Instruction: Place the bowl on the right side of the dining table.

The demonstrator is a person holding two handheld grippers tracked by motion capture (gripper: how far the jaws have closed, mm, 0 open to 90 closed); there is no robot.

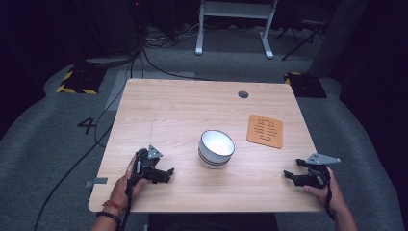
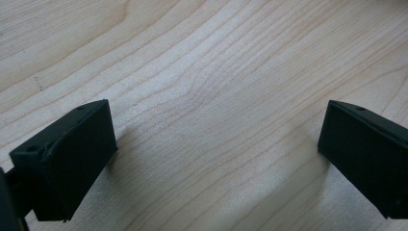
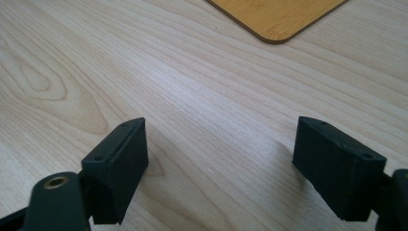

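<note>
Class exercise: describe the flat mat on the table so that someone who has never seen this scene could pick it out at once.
Start at the light wooden table and find the white bowl near its middle. Just beyond it, toward the right edge, lies the mat. It is the one flat thing: an orange-brown square with rounded corners and a pattern of cut slots.

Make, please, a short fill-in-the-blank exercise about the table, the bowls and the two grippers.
1. The stacked bowls stand to the ____ of the orange mat in the high view.
2. The jaws of the left gripper stand ____, with bare wood between them.
3. The right gripper holds ____.
4. The mat lies ____ on the table.

Missing words: left; open; nothing; flat
</note>
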